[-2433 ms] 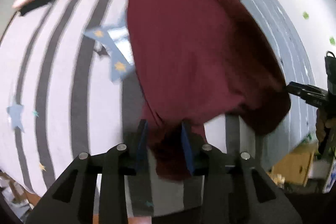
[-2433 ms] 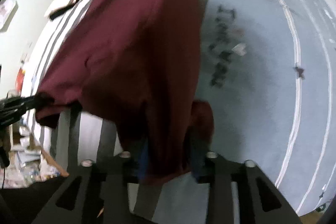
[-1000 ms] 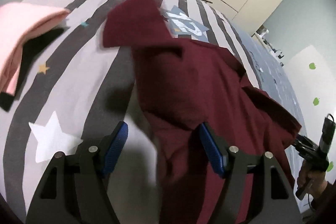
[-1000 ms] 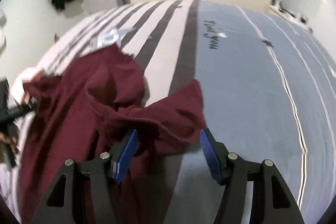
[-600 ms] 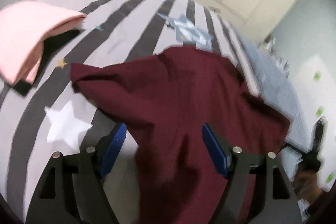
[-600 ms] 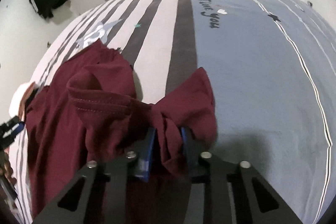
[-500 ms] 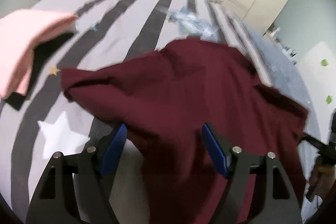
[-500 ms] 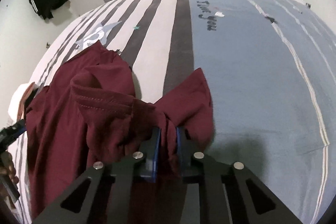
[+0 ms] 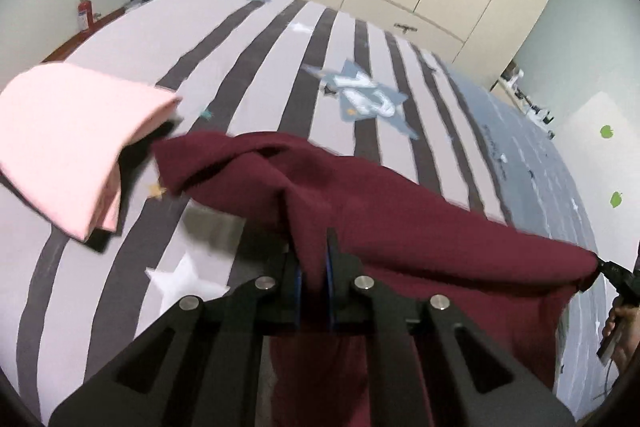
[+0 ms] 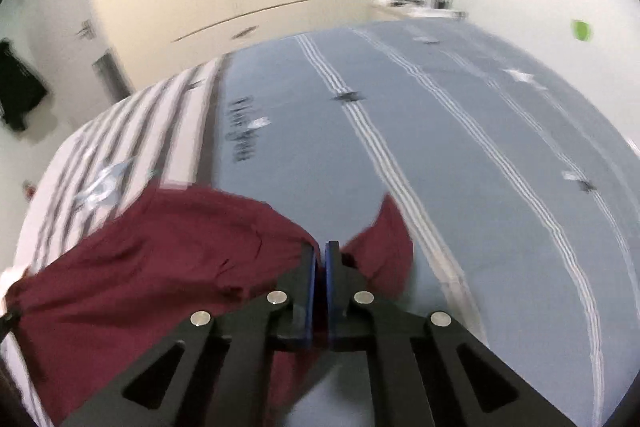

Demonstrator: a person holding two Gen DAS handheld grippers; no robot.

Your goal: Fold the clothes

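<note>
So right now both grippers are pinching the same dark red shirt (image 9: 400, 211), and it's hanging stretched between them like a banner above the bed (image 9: 248, 39). The left gripper (image 9: 313, 263) has its jaws squeezed nearly together with a bunch of cloth clamped in the gap. The right gripper (image 10: 320, 259) is doing the same at the other end, jaws almost touching with just fabric between them.

What everything turns on: the shirt's long axis is running side to side, from one gripper straight across to the other, so neither hand is nearer, they're each holding an end. The rest of the cloth is drooping below that line, toward the person. A loose flap, maybe a sleeve, is flopping past the right gripper onto the blue-grey part of the bed.

Room-wise, measured from the shirt: beyond it the striped cover is lying wide open, so I'd guess that's where it could be laid flat. Just off its left end a folded pink garment (image 9: 68, 147) is sitting on something dark, really close, so drifting that way is looking risky. Off its right end the bed is bare.
</note>
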